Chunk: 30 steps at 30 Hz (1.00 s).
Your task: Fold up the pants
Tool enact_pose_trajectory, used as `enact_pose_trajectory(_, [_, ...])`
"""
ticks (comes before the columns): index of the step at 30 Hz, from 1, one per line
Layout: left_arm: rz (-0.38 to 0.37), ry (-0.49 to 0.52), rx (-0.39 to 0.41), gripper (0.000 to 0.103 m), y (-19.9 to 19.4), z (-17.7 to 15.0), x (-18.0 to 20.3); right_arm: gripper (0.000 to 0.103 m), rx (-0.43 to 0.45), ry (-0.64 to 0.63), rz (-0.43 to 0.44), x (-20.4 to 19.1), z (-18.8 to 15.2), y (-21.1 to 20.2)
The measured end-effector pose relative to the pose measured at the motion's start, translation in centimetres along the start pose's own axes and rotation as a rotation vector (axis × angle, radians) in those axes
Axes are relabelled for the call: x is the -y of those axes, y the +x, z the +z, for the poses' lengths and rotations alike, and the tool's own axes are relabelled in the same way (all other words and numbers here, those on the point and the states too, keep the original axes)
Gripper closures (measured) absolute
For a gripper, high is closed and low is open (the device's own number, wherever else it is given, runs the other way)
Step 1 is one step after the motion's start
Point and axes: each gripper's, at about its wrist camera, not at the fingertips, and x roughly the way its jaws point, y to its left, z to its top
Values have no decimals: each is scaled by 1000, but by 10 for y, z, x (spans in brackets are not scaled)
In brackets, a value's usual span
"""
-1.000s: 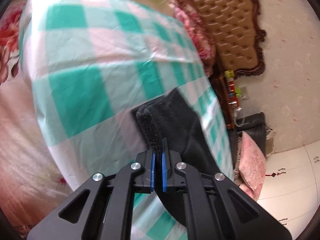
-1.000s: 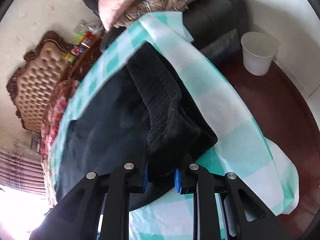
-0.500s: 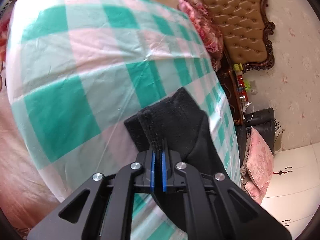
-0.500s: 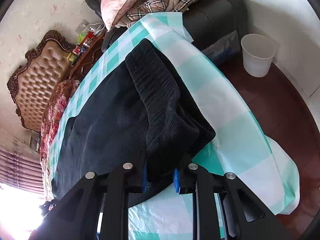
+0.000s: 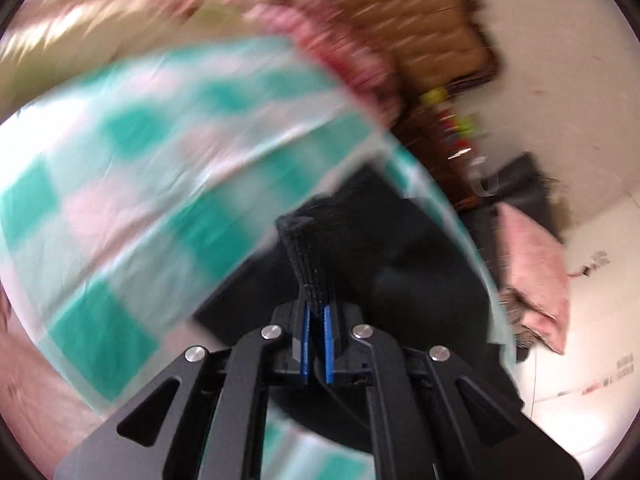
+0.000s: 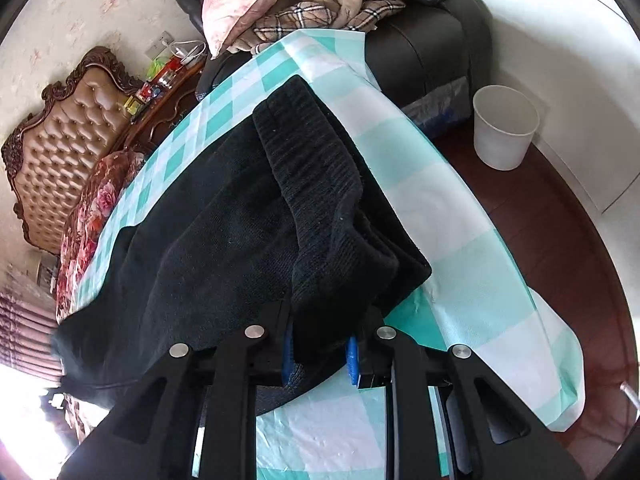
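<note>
Black pants (image 6: 224,240) lie on a table covered with a teal and white checked cloth (image 6: 440,208). My right gripper (image 6: 318,356) is shut on the thick ribbed waistband end of the pants near the table's front edge. In the left wrist view my left gripper (image 5: 316,344) is shut on a ribbed cuff of the pants (image 5: 308,256) and holds it lifted above the checked cloth (image 5: 132,184). The left wrist view is blurred by motion.
A white bin (image 6: 505,132) stands on the dark floor to the right of the table. A black sofa (image 6: 432,40) with pink pillows and a plaid blanket is behind the table. A tufted brown headboard (image 6: 60,140) and floral bedding are at the left.
My left gripper has swung fast with the cuff, carrying it toward the rest of the pants. My right gripper keeps its hold on the waistband with little movement.
</note>
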Motion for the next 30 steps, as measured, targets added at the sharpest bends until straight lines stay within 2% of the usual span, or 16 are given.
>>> enact_pose_trajectory(2, [6,4,12,98,7,-11,-7,84,-6,-4,-2,0,1,-1])
enact_pose_trajectory(6, [-20,-45,12,98,9,-11,-22,84,-2,1,-3,0,0,-2])
enact_pose_trajectory(14, [-36,-50,30,98,7,-17,-20,84,19,12,51,-2,6,-22])
enact_pose_trajectory(16, [-16,-29,34,96,7,-19,-20,84,17,-12,24,-6,8,-19])
enact_pose_trajectory(17, [6,-22,30,89,10,-20,-21,84,0,-28,-9,-8,7,-12])
enact_pose_trajectory(18, [17,-45,25,72,11,-20,-25,84,-18,-43,-45,-9,7,-3])
enact_pose_trajectory(19, [20,-66,28,64,9,-21,-28,85,-11,-52,-66,-8,5,1])
enact_pose_trajectory(20, [9,-80,51,62,1,-25,-28,84,14,-61,-64,-8,3,-2])
enact_pose_trajectory(21, [1,-64,70,62,-8,-29,-23,80,24,-60,-59,-6,2,-5])
enact_pose_trajectory(22, [-7,-32,87,62,-18,-36,-15,62,53,-42,-78,-1,1,-12])
enact_pose_trajectory(23, [-22,-10,92,61,-25,-44,-6,50,88,-20,-136,4,0,-20])
enact_pose_trajectory(24, [-56,4,80,61,-30,-55,3,32,133,-2,-206,10,-1,-31])
enact_pose_trajectory(25, [-97,13,59,61,-31,-68,14,31,160,10,-241,16,-3,-40])
enact_pose_trajectory(27, [-170,26,-21,63,-21,-105,39,32,201,62,-251,25,-10,-57])
enact_pose_trajectory(28, [-188,29,-50,63,-16,-118,46,38,213,74,-229,27,-14,-64])
enact_pose_trajectory(30, [-247,2,-131,64,1,-148,59,41,210,47,-139,16,-27,-71])
